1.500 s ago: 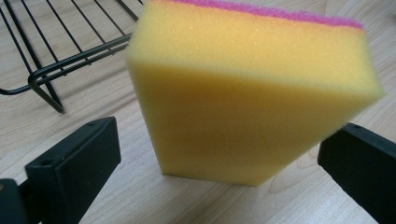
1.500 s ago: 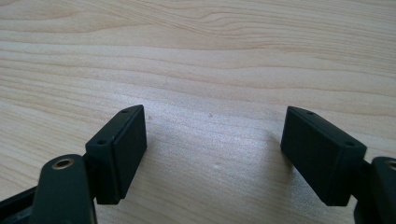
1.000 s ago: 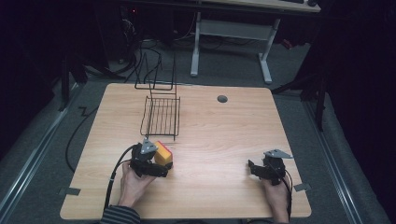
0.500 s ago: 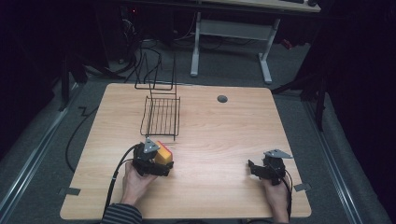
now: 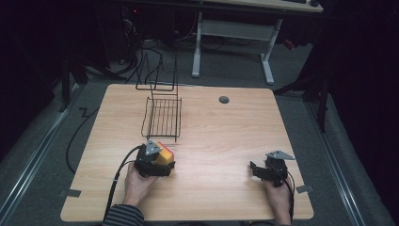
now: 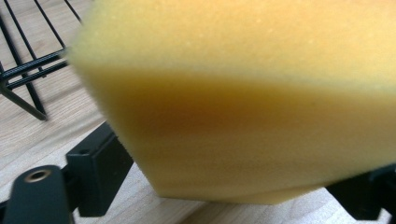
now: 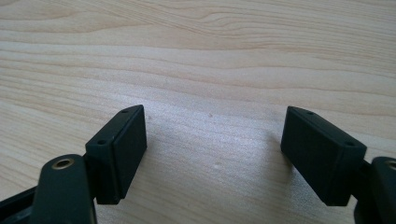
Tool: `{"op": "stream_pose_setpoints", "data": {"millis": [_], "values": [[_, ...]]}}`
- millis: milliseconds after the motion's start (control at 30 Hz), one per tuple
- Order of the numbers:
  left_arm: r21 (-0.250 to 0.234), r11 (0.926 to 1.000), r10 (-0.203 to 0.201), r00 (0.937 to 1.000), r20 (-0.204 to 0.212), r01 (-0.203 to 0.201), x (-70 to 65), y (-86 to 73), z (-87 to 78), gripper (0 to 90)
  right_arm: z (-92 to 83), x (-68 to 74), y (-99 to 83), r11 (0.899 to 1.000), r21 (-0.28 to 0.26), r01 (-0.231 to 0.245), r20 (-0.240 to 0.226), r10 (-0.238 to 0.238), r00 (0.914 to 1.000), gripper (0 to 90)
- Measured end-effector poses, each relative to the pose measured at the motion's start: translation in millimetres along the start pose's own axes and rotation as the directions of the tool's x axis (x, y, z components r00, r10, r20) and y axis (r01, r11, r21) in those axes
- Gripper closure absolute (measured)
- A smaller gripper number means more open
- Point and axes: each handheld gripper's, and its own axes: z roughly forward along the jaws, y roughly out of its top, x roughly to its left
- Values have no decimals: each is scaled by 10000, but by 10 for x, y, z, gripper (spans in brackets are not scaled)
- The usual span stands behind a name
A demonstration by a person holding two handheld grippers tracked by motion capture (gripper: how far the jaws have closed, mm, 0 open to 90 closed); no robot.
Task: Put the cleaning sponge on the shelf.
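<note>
A yellow sponge (image 5: 165, 151) with an orange-red top lies on the wooden table (image 5: 226, 136), just in front of the wire rack. My left gripper (image 5: 165, 163) reaches it from the left. Its jaws have just been closing, and the sponge (image 6: 233, 116) sits between them. In the left gripper view the foam narrows where the pads (image 6: 99, 173) pinch it. At the table's front right, my right gripper (image 5: 256, 170) rests low over bare wood. Its jaws (image 7: 215, 154) stand wide apart with nothing between them.
A black wire rack (image 5: 162, 115) stands on the table behind the sponge, its near corner (image 6: 28, 70) close by in the left gripper view. A round cable hole (image 5: 224, 100) sits near the far edge. White desk legs (image 5: 266, 56) and cables lie beyond the table.
</note>
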Motion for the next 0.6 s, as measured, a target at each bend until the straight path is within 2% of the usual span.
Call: {"op": "stream_pose_setpoints", "data": {"millis": [233,600], "values": [[-71,9999,97,9999,62,-96,-8,-4,-10,215,0,0,0,10000,0,2,1,-2,10000,227],[-162,9997,160,9997,191,-157,-14,-3,-46,236,0,1,0,10000,-5,-20,5,20,10000,227]]}}
